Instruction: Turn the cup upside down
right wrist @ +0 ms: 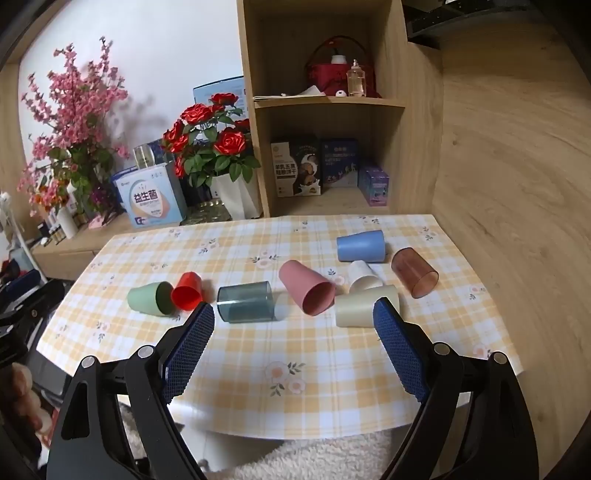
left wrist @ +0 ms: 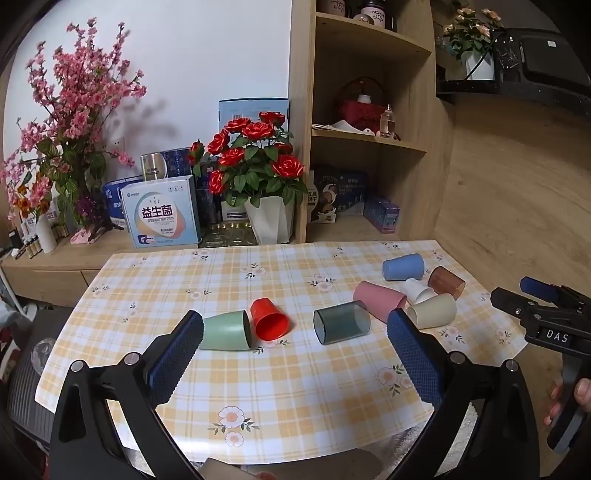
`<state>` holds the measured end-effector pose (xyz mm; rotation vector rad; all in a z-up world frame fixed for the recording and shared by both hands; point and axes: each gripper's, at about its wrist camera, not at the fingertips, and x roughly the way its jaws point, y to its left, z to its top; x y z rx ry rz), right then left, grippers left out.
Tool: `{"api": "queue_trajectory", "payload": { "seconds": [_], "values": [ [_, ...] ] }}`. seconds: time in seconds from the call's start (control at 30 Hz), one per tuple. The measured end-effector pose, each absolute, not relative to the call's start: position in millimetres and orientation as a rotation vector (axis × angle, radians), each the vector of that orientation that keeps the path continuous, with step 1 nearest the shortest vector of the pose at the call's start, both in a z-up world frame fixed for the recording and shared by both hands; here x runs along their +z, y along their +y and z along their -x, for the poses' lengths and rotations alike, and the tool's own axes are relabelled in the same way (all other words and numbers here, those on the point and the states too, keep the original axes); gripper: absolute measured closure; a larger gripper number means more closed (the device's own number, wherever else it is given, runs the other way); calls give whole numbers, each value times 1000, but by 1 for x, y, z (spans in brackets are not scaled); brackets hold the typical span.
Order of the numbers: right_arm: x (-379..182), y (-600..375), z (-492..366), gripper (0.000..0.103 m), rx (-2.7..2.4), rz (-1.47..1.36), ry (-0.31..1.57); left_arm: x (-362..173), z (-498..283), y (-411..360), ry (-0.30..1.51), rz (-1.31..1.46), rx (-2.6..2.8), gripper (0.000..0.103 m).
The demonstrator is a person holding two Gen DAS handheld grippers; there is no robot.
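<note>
Eight cups (right wrist: 245, 301) on sides — hollow; both tongs (right wrist: 295, 325) agape.

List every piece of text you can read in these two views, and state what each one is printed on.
"益生菌": white box beside the rose pot.
"DAS": right claw, seen from the left wrist.
"五黑": dark snack box on the bottom shelf; its smaller print is blurred.
Mugs on the top shelf: lettering unreadable.
Cups: no text.

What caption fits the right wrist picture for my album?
Open right gripper hovers above a checked table where eight colorful cups lie on their sides.
</note>
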<state>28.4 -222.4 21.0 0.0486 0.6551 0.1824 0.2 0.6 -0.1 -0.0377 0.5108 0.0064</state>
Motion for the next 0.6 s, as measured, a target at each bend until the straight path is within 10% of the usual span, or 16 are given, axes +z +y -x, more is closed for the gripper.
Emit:
{"api": "queue_trajectory", "payload": {
  "seconds": [0.6],
  "values": [
    [26,-224,-26,18,181,-43,648,0,6,4,503,40,12,6]
  ]
}}
